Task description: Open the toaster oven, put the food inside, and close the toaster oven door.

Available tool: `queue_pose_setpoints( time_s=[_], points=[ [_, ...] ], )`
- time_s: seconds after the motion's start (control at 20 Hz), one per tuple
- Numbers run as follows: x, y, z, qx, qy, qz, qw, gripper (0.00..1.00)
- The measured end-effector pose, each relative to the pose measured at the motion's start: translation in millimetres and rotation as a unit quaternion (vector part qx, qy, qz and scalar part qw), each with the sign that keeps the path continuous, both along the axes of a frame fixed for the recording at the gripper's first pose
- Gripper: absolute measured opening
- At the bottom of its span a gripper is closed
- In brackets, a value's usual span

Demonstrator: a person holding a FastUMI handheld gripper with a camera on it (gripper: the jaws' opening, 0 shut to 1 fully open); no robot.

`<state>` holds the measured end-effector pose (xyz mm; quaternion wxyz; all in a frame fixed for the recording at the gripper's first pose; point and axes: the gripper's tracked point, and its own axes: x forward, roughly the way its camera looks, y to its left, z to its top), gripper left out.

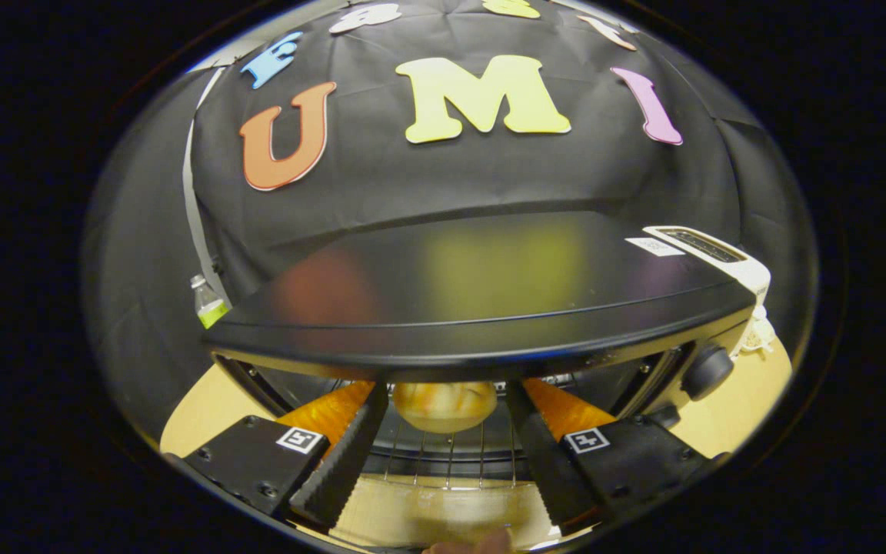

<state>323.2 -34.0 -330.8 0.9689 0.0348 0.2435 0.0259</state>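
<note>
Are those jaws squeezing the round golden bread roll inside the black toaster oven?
Apart. In the gripper view the round golden bread roll sits on the wire rack between the gripper's spread jaws, with gaps either side.

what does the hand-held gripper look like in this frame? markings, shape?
The hand-held gripper has two long straight fingers with ridged, toothed inner faces. Each sits on a blocky dark mount with visible screws, carrying a small square white fiducial tag.
</note>
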Motion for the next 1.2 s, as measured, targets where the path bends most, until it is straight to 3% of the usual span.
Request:
queue_pose_setpoints(
  time_s=[0.7,1.05,1.2],
  points=[
    [-194.7,-4.3,99.0,-0.013,-0.093,0.013,0.996,0.99],
    [-225.9,7.5,59.2,-0.045,-0.084,0.027,0.995,0.99],
    [-221.8,8.9,16.2,-0.057,-0.043,0.027,0.997,1.00]
  ],
)
